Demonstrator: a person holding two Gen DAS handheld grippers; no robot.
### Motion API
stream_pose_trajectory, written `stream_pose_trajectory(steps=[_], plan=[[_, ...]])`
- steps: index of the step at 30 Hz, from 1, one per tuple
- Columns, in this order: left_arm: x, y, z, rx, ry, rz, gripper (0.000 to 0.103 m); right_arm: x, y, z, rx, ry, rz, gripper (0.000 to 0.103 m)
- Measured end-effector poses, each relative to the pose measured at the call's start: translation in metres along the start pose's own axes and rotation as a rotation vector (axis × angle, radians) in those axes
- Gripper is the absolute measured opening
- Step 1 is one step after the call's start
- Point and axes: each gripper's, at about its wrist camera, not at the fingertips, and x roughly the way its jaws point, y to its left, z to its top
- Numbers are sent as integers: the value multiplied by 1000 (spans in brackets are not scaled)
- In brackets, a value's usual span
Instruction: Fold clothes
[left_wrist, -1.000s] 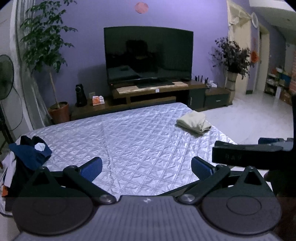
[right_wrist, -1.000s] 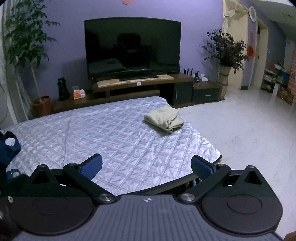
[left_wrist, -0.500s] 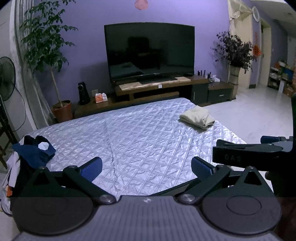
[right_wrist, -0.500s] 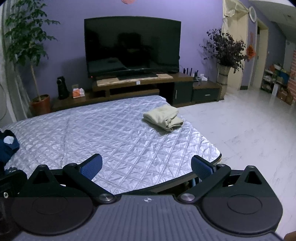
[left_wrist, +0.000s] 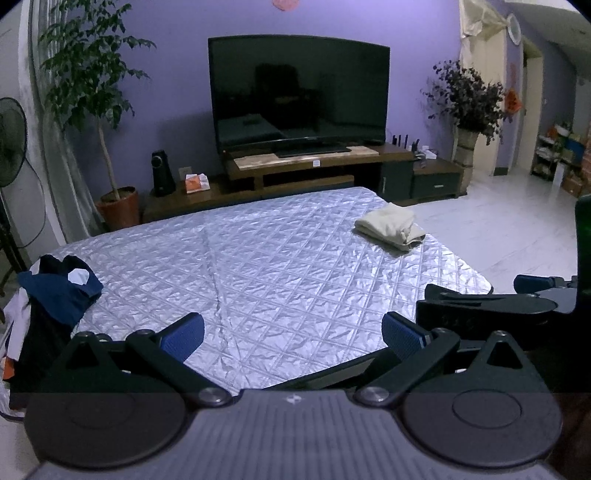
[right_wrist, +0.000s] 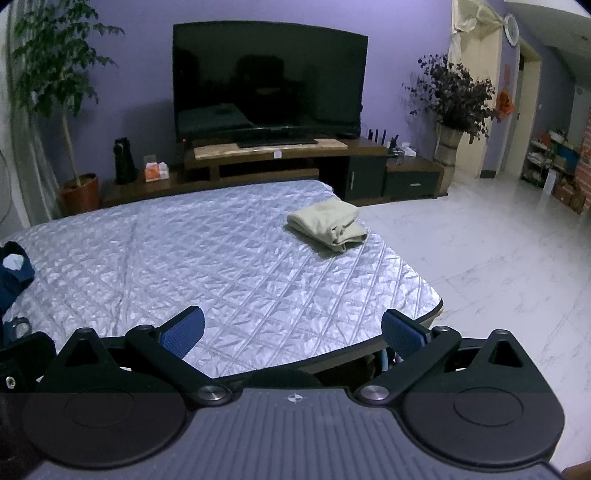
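Left wrist view: the left gripper (left_wrist: 292, 334) is released, its blue-padded fingers (left_wrist: 183, 334) spread wide with nothing between them, above the near edge of the silver quilted table cover (left_wrist: 258, 266). A folded cream garment (left_wrist: 389, 227) lies on the cover at 2 o'clock, near the far right corner. A heap of dark blue and white unfolded clothes (left_wrist: 55, 291) sits at 9 o'clock on the left edge. The right gripper (left_wrist: 491, 306) appears side-on at 3 o'clock; lettering on its body is too blurred to read.

Right wrist view: the right gripper (right_wrist: 292, 330) is likewise released and empty. The folded cream garment (right_wrist: 327, 223) lies at 12 o'clock, the unfolded clothes (right_wrist: 14, 269) at 9 o'clock. A black curved television (right_wrist: 269, 79) stands on a dark wooden cabinet (right_wrist: 280, 162); no readable writing shows.
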Motion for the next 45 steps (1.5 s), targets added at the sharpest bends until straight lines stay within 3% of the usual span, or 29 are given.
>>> stream_pose_trajectory(steps=[21, 28, 38, 45], plan=[[1, 12, 0, -67, 15, -32, 102, 4, 12, -7, -35, 17, 16, 103], [-7, 13, -5, -79, -54, -108, 102, 6, 15, -8, -45, 21, 17, 103], [-6, 15, -5, -105, -49, -157, 101, 8, 12, -8, -34, 19, -7, 103], [-9, 7, -8, -56, -64, -147, 98, 9, 9, -9, -21, 22, -1, 103]])
